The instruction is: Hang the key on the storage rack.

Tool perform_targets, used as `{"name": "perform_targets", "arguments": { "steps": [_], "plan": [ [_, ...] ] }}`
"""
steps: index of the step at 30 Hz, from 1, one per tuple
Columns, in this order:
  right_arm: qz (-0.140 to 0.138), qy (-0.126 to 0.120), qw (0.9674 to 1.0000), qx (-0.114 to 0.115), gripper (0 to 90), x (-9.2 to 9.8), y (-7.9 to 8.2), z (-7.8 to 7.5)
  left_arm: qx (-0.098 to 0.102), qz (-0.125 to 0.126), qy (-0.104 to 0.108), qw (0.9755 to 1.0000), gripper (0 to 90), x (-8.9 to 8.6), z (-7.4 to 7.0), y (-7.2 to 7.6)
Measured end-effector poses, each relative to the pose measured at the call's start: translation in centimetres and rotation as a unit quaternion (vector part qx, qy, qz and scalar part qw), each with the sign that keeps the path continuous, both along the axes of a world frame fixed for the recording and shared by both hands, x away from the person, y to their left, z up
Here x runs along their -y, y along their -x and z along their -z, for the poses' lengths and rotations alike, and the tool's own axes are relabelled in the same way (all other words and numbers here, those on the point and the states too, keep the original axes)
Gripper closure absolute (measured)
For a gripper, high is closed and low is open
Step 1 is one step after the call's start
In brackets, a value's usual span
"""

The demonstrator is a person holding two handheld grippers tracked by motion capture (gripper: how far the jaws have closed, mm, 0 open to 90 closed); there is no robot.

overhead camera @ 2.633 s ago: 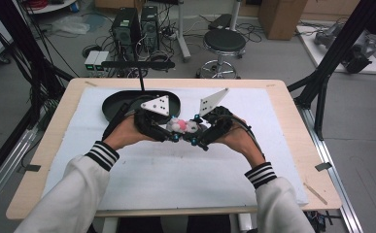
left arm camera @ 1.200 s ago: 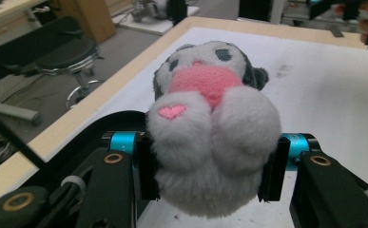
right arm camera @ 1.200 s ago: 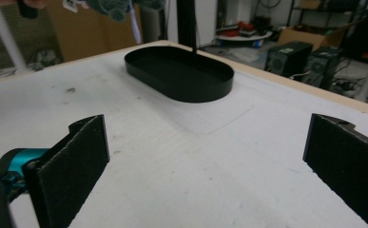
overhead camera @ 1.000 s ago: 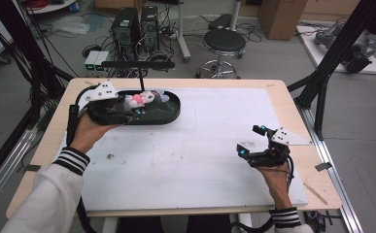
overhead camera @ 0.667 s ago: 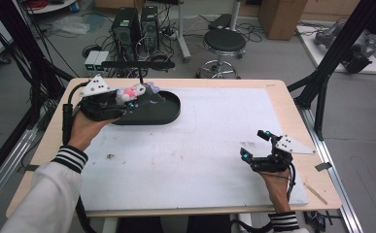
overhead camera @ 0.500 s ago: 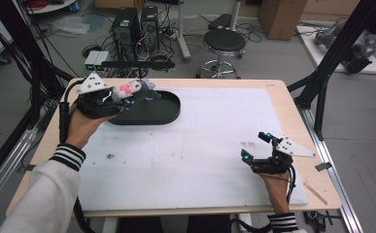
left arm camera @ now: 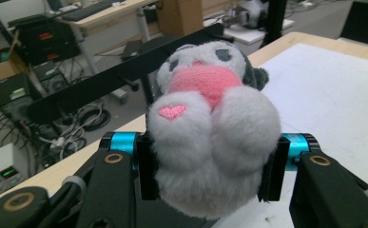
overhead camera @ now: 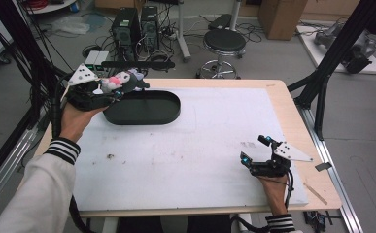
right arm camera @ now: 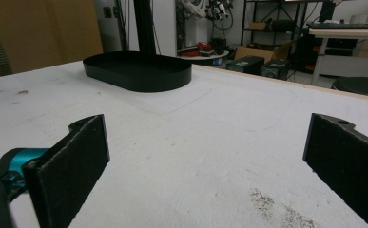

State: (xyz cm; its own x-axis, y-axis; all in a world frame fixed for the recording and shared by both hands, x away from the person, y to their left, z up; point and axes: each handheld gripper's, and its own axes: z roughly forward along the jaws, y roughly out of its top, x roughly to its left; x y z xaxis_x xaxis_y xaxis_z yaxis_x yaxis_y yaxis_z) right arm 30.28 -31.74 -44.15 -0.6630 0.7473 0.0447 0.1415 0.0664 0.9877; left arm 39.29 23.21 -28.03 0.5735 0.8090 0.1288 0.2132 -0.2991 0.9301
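A grey and pink plush toy [overhead camera: 119,80] is held up over the table's far left corner, with my left gripper [overhead camera: 109,87] shut on it. In the left gripper view the plush toy [left arm camera: 209,128] is squeezed between both jaws, its pink belly and heart-marked paw facing the camera. A black oval tray [overhead camera: 144,118] lies just right of that gripper, with nothing inside. My right gripper [overhead camera: 255,149] rests low near the table's front right edge, jaws wide open and nothing between them. The tray [right arm camera: 136,71] lies far ahead in the right gripper view.
A white mat [overhead camera: 190,145] covers most of the wooden table [overhead camera: 302,126]. A black bar [overhead camera: 137,64] runs behind the tray at the far edge. A stool [overhead camera: 227,41], computers and cables stand on the floor beyond. Black frame legs [overhead camera: 331,63] rise at the right.
My left gripper has carried the plush toy from the table's middle over the tray and on past its left end. The right gripper let go, opened and drew back to the front right.
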Motion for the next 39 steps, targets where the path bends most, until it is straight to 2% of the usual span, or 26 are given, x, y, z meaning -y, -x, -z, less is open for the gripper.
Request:
{"name": "perform_targets", "arguments": {
  "steps": [13, 27, 39],
  "plan": [
    [0.005, -0.004, 1.0000, 0.002, 0.4, 0.0, 0.0, 0.6, 0.003, -0.034, 0.001, 0.9994, 54.3, -0.8, -0.7, -1.4],
    [0.008, -0.006, 0.9999, 0.008, 0.4, -0.2, 0.2, 0.7, 0.002, -0.071, 0.006, 0.9974, 54.3, -1.3, -1.3, -2.5],
    [0.010, -0.004, 0.9999, 0.012, 0.4, -0.2, 0.2, 0.7, 0.004, -0.082, 0.002, 0.9966, 54.2, -1.1, -1.2, -3.4]
  ]
}}
